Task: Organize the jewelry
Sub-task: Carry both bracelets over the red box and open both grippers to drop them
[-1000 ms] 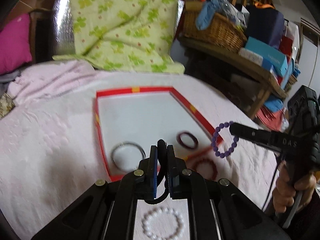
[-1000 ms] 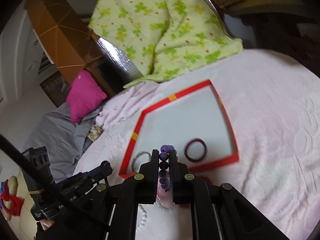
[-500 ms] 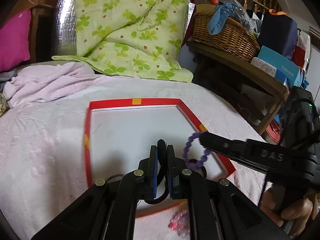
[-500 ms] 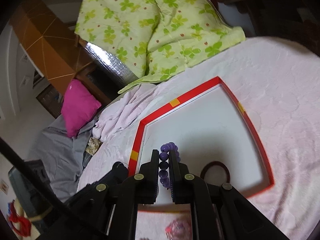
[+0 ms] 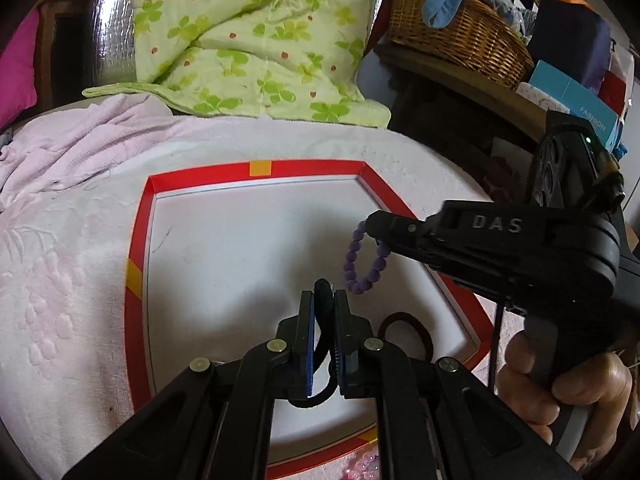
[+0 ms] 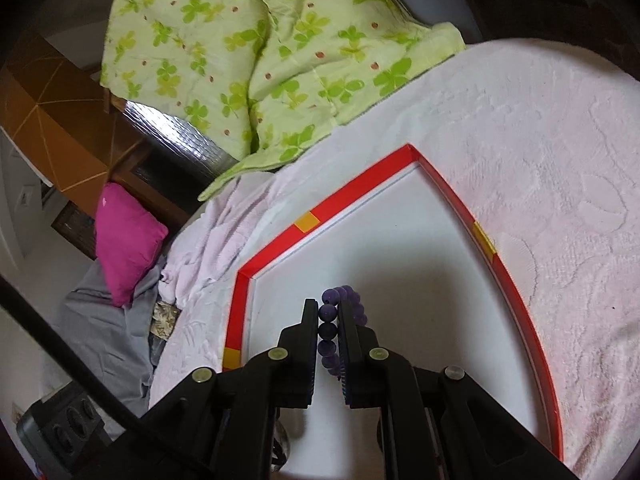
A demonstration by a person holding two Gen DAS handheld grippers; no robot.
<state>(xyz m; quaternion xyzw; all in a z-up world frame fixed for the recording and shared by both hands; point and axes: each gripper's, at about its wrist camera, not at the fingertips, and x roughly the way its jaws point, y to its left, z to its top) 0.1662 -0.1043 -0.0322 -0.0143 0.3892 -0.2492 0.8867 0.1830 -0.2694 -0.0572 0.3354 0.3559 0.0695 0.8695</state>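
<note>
Hanging purple bead bracelet [image 6: 335, 326] pinched between right fingers [image 6: 349, 344].

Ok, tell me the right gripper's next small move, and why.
Probably lower it and open. The right gripper is shut on the purple bead bracelet, which hangs above the white floor of the red-rimmed tray, with bare space beneath it.

This is a home bedroom. A bed [image 6: 540, 128] covered in a pale pink textured blanket fills both views. At its head lies a green clover-print quilt [image 5: 248, 36], with a magenta pillow [image 6: 126, 240] off to one side. Beside the bed, a wooden shelf [image 5: 460, 80] carries a wicker basket [image 5: 460, 40] of clothes and boxes.
</note>
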